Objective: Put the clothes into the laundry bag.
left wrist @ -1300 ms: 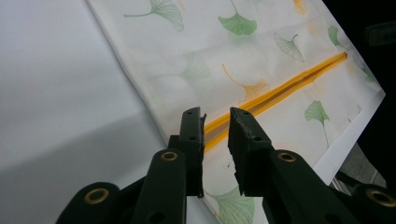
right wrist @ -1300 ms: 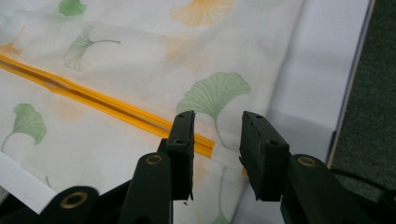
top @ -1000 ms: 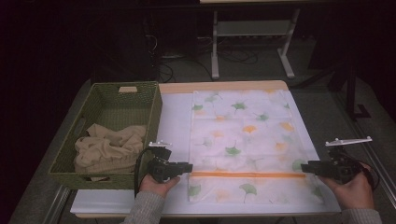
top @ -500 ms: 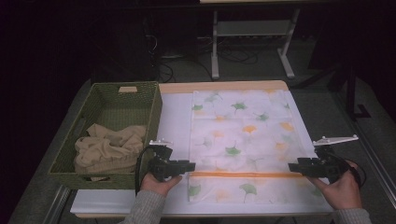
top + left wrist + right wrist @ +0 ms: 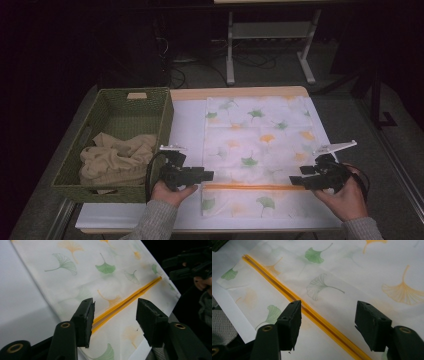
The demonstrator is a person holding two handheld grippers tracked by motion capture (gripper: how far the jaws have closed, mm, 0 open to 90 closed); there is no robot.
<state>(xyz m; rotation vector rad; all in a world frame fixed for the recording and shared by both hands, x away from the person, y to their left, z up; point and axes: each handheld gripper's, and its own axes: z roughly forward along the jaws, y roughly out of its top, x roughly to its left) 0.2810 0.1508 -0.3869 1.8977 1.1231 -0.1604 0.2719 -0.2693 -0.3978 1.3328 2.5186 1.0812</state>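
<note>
A white cloth [image 5: 257, 145] printed with green and orange ginkgo leaves lies flat on the white board [image 5: 187, 125]. Its near part is folded over, and an orange stripe [image 5: 245, 187] runs along the fold's edge. My left gripper [image 5: 210, 175] is at the cloth's left edge by the stripe's end. Its jaws have just been opening and now stand apart over the orange stripe [image 5: 130, 298], pressing nothing. My right gripper [image 5: 292, 181] is at the cloth's right edge. Its jaws have also just been opening, and they straddle the orange stripe [image 5: 274, 283] without gripping it.
A green woven basket [image 5: 107, 107] stands left of the board with a crumpled beige cloth [image 5: 117, 157] inside. A metal stand [image 5: 270, 35] is on the floor beyond the table. The other gripper [image 5: 175, 267] shows far off in the left gripper view.
My right hand has moved left, toward the cloth's right edge. The left hand has stayed in place. The cloth lies as before.
</note>
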